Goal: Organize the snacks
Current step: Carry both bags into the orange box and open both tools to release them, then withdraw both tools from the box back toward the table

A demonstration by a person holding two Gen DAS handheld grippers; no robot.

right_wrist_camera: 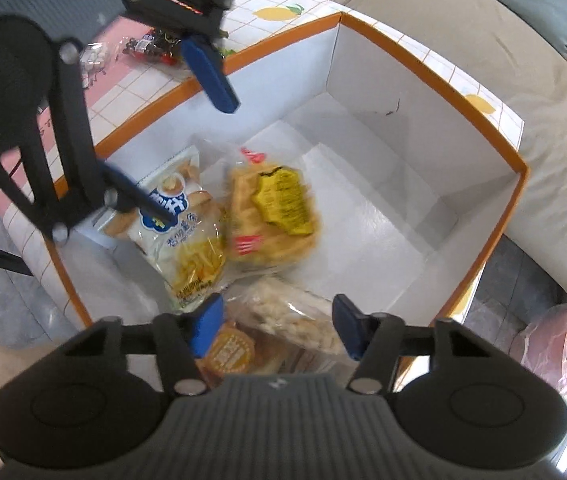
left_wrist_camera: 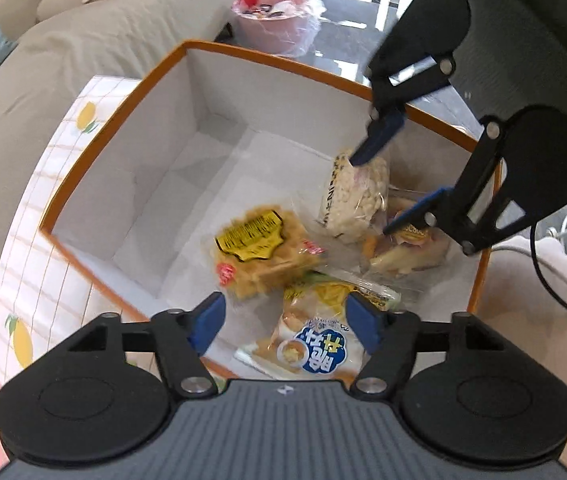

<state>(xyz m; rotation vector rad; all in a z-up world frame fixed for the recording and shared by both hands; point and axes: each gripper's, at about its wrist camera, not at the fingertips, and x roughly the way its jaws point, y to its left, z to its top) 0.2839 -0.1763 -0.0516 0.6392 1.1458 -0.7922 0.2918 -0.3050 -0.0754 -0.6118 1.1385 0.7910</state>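
Observation:
An orange-rimmed white box (left_wrist_camera: pixel 131 92) (right_wrist_camera: pixel 483 120) holds several snack packs. A yellow-label cracker pack (left_wrist_camera: pixel 259 248) (right_wrist_camera: pixel 275 208) lies in the middle. A blue-logo chip bag (left_wrist_camera: pixel 319 336) (right_wrist_camera: pixel 179 232) lies under my left gripper (left_wrist_camera: pixel 285 320), which is open and empty above the box. My right gripper (right_wrist_camera: pixel 275 326) is open too, over a white puffed-rice pack (left_wrist_camera: pixel 355 196) (right_wrist_camera: pixel 295 320) and a clear pastry pack (left_wrist_camera: pixel 407 248) (right_wrist_camera: pixel 231 352). Each gripper shows in the other's view, the right one (left_wrist_camera: pixel 391 188) and the left one (right_wrist_camera: pixel 187 136), both open.
The box stands on a lemon-print tablecloth (left_wrist_camera: pixel 43 216) (right_wrist_camera: pixel 279 12). More snack packs (right_wrist_camera: pixel 151 46) lie on the cloth outside the box. A beige sofa (left_wrist_camera: pixel 83 52) (right_wrist_camera: pixel 503 40) is beside it. A pink bin with a plastic liner (left_wrist_camera: pixel 275 20) (right_wrist_camera: pixel 559 348) stands on the floor.

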